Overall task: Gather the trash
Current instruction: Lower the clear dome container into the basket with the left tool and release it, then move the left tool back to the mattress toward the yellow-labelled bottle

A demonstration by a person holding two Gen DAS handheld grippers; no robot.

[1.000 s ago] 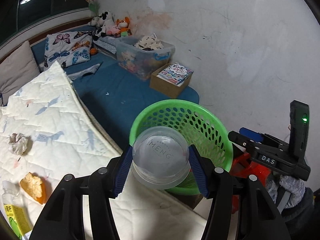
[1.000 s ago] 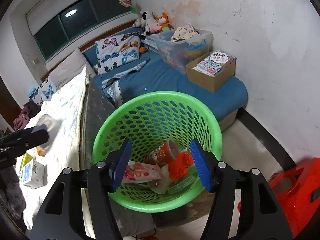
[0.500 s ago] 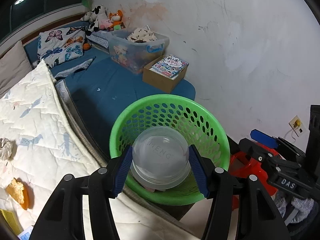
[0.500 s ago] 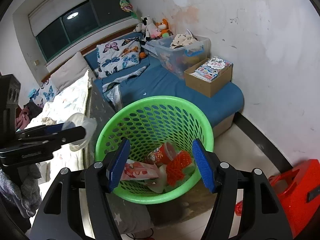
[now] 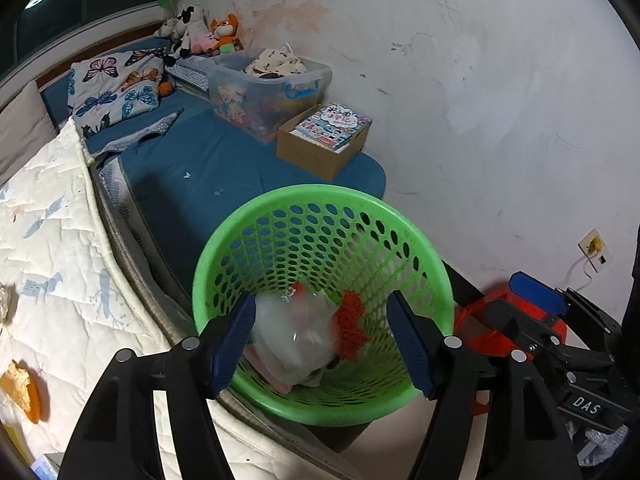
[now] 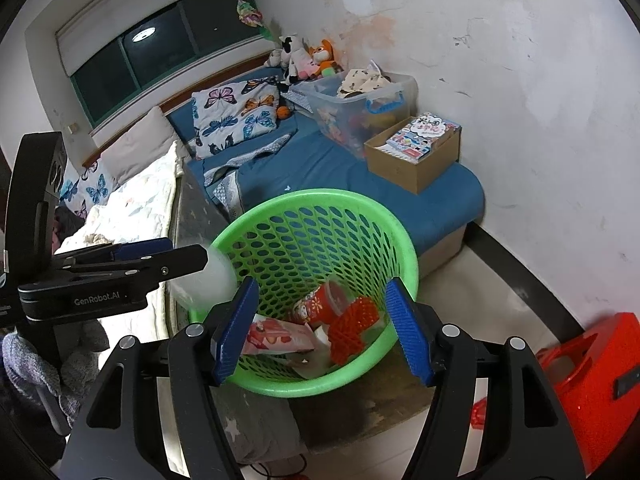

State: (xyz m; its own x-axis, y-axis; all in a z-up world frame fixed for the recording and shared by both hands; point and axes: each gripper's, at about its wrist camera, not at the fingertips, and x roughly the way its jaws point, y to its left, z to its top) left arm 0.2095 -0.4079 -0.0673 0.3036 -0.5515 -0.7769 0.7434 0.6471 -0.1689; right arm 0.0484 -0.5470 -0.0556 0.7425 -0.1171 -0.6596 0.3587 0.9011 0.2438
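The left hand-held gripper point(image 5: 320, 340) is spreading its jaws, and the clear plastic cup point(image 5: 294, 340), blurred at lower centre, drops free between them over the green basket point(image 5: 320, 196). It could clip the near rim and bounce out. The right hand-held gripper point(image 6: 320, 328) hangs spread and empty.

Dim indoor light falls from a ceiling lamp mirrored in the dark window point(image 6: 160, 46). Fisheye bending curves both views, with black corners. The falling clear plastic cup point(image 5: 292, 338) is motion-blurred.
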